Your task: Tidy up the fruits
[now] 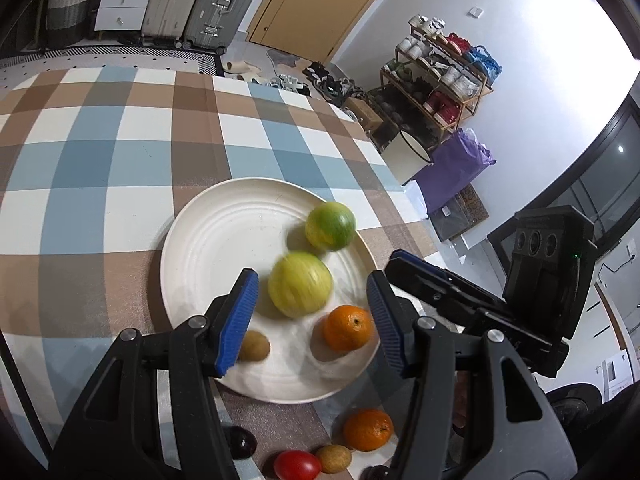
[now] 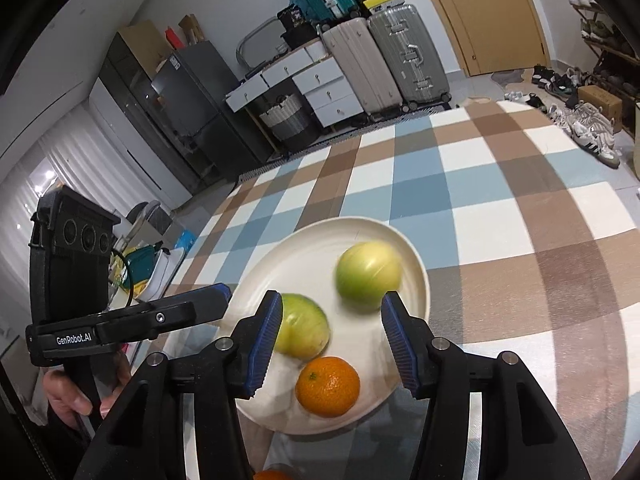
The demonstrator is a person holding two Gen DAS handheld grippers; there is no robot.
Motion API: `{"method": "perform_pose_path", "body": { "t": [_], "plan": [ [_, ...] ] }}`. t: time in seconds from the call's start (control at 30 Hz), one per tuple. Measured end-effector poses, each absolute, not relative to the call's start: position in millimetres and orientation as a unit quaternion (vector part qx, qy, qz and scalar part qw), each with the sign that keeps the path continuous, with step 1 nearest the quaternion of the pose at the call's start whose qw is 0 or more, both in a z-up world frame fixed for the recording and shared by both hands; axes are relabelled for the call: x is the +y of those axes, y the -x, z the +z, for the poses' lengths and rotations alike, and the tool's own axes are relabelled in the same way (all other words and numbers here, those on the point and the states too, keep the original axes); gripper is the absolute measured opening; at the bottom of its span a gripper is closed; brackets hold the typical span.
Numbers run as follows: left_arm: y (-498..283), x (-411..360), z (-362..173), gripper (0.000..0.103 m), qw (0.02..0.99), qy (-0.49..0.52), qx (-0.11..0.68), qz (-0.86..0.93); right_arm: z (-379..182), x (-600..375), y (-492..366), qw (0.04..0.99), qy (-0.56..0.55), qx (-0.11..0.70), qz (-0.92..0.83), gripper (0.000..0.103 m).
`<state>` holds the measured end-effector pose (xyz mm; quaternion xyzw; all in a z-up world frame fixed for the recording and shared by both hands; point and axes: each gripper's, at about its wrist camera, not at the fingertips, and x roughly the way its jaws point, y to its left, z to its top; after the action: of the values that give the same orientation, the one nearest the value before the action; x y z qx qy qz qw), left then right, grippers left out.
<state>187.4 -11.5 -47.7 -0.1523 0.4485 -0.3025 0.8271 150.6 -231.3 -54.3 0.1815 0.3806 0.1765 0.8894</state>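
Observation:
A white plate (image 1: pixel 208 240) on the checked tablecloth holds a green fruit (image 1: pixel 330 225), a larger yellow-green fruit (image 1: pixel 300 284), an orange (image 1: pixel 347 328) and a small brown kiwi (image 1: pixel 254 346). My left gripper (image 1: pixel 312 320) is open and empty above the plate's near side. In the right wrist view the plate (image 2: pixel 320 240) shows both green fruits (image 2: pixel 368 277) (image 2: pixel 304 328) and the orange (image 2: pixel 328 386). My right gripper (image 2: pixel 328 340) is open and empty above them. The two green fruits look blurred.
Off the plate near the table's front edge lie a second orange (image 1: pixel 368 429), a brown kiwi (image 1: pixel 334 458), a red tomato (image 1: pixel 297 465) and a dark fruit (image 1: pixel 243 442). The right gripper's body (image 1: pixel 480 300) is at the plate's right. The left gripper (image 2: pixel 120 320) shows beside the plate.

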Motion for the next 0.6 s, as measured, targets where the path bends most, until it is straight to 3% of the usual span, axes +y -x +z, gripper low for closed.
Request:
{"method": "perform_pose_path", "body": {
  "t": [0.23,0.6],
  "plan": [
    [-159,-1,-31,0.054,0.840,0.149,0.437,-0.287,-33,-239,-131,0.900,-0.184,0.357,0.169,0.053],
    [-104,6,1,0.061,0.865,0.125,0.402,-0.274,1,-232,-88,0.922,-0.164,0.310,0.167,0.067]
  ]
}}
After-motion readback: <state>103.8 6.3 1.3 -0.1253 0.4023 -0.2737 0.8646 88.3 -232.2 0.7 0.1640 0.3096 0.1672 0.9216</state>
